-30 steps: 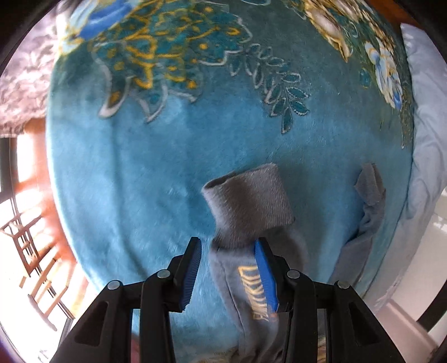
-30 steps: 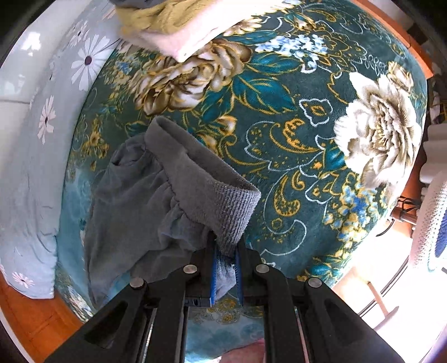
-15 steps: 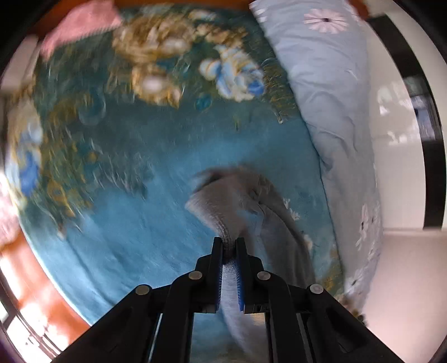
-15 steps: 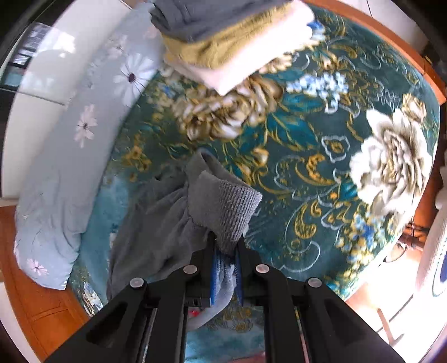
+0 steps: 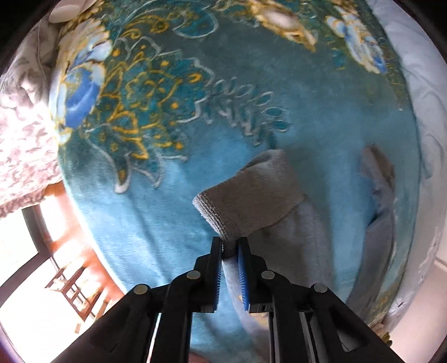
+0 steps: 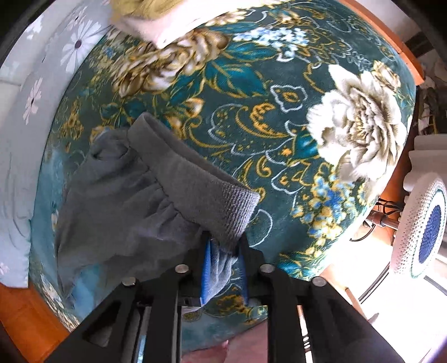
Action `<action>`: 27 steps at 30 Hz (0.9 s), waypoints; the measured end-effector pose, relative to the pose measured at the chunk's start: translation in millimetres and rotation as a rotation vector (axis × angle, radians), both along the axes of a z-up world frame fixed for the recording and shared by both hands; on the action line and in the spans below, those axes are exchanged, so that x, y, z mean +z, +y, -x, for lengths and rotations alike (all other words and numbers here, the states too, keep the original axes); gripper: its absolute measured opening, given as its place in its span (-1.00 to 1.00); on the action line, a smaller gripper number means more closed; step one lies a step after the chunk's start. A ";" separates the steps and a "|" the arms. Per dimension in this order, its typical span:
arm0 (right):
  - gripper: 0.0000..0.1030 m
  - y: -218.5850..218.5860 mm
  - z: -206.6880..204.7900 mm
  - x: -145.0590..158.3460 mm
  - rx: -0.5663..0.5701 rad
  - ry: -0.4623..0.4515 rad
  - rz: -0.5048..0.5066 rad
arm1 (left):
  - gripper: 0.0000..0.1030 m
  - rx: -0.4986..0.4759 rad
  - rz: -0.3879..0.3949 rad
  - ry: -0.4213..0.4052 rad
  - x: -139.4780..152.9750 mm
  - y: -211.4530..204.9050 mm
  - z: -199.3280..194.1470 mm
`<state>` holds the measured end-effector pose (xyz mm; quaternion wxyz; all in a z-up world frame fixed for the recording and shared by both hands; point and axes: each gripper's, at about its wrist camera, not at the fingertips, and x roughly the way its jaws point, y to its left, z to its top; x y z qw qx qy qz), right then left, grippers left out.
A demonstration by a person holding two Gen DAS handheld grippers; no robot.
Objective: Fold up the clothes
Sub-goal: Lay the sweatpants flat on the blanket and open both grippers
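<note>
A grey garment with ribbed cuffs lies on the teal flowered blanket (image 5: 173,178). My left gripper (image 5: 229,245) is shut on one ribbed cuff (image 5: 248,195) of the grey garment, which hangs down past the fingers. A second grey leg or sleeve (image 5: 377,201) lies to the right. My right gripper (image 6: 223,245) is shut on the ribbed band (image 6: 195,184) of the grey garment (image 6: 120,206), whose body bunches to the left on the blanket (image 6: 279,92).
A stack of folded clothes (image 6: 156,19) sits at the far end of the bed. A pale flowered pillow (image 6: 25,92) lies along the left, also in the left wrist view (image 5: 424,117). The wooden bed edge (image 6: 391,36), a chair (image 5: 78,282) and a round cushion (image 6: 421,226) stand beside it.
My left gripper, open around the cuff a second ago, closed on it and swung round with it. My right gripper kept its hold, lifted, then came back down.
</note>
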<state>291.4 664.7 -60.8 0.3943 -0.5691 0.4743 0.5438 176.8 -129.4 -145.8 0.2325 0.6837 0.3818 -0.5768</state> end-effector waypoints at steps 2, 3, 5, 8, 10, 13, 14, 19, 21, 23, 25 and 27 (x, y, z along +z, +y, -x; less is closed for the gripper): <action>-0.58 6.0 -6.0 5.9 -0.038 -0.015 -0.024 | -0.33 0.055 0.022 -0.017 6.2 -12.7 -5.1; -0.58 9.0 -8.1 10.3 -0.056 -0.014 -0.035 | -0.29 0.086 0.022 -0.005 10.7 -18.0 -7.0; -0.57 11.6 -8.5 17.1 -0.075 -0.003 -0.045 | -0.28 0.126 0.000 0.040 18.6 -23.4 -4.0; -0.49 8.1 2.5 24.4 -0.075 0.027 -0.039 | -0.21 0.147 -0.083 0.098 18.1 -17.7 21.5; -0.42 1.0 14.7 25.7 -0.072 0.049 -0.017 | -0.08 0.175 -0.160 0.135 12.0 -10.2 47.8; -0.41 -14.4 35.9 27.1 -0.039 0.071 0.007 | 0.08 0.230 -0.278 0.166 -1.7 4.9 84.3; -0.41 -20.0 42.7 27.7 -0.020 0.073 0.013 | 0.10 0.247 -0.311 0.166 -5.7 9.0 96.9; -0.35 -42.9 59.0 40.9 0.023 0.074 0.006 | 0.18 0.203 -0.348 0.123 -34.3 37.9 152.0; -0.29 -47.7 57.0 45.4 0.018 0.064 0.000 | 0.18 0.163 -0.340 0.105 -44.1 44.2 167.8; -0.29 -51.1 51.5 47.8 0.003 0.048 -0.006 | 0.05 0.124 -0.313 0.101 -47.9 52.1 182.2; -0.28 -53.7 43.8 47.7 -0.020 0.027 -0.006 | -0.49 0.082 -0.285 0.101 -47.4 57.9 193.0; -0.28 -55.9 36.2 46.5 -0.051 0.004 -0.001 | -0.75 0.005 -0.244 0.085 -44.4 64.1 205.6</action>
